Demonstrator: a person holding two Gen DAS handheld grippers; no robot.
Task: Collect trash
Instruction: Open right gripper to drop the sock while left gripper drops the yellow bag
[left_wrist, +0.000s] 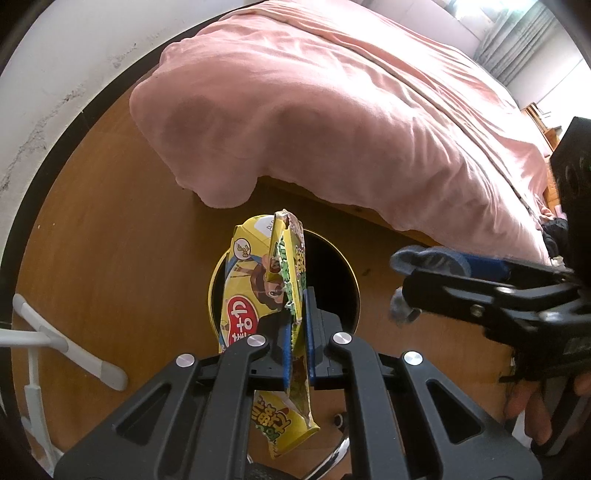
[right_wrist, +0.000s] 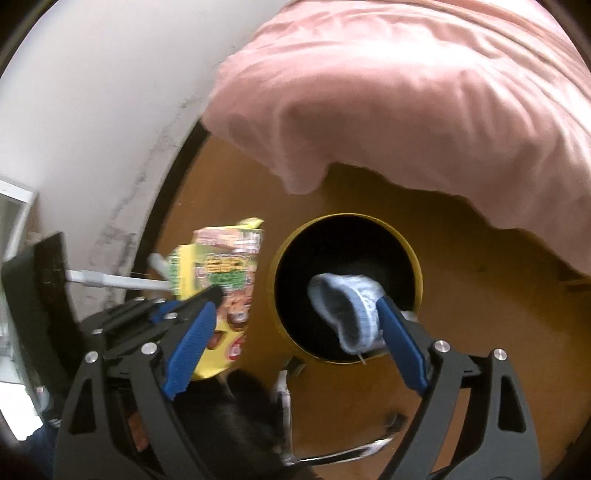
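Observation:
My left gripper (left_wrist: 297, 295) is shut on a flattened yellow snack box (left_wrist: 258, 288), held upright just above the near rim of a round yellow bin with a black inside (left_wrist: 332, 266). In the right wrist view the box (right_wrist: 218, 273) hangs left of the bin (right_wrist: 415, 266). My right gripper (right_wrist: 297, 297) is open wide over the bin's mouth. A light blue sock (right_wrist: 347, 306) clings to its right finger pad (right_wrist: 402, 343), over the opening. In the left wrist view the right gripper (left_wrist: 410, 284) with the sock (left_wrist: 428, 260) is right of the bin.
A bed with a pink cover (left_wrist: 351, 110) overhangs the wooden floor (left_wrist: 110, 240) just behind the bin. A white wall (left_wrist: 55, 74) with a dark baseboard runs on the left. A white rack leg (left_wrist: 70, 343) lies on the floor at the left. Chrome chair parts (right_wrist: 332, 454) sit below.

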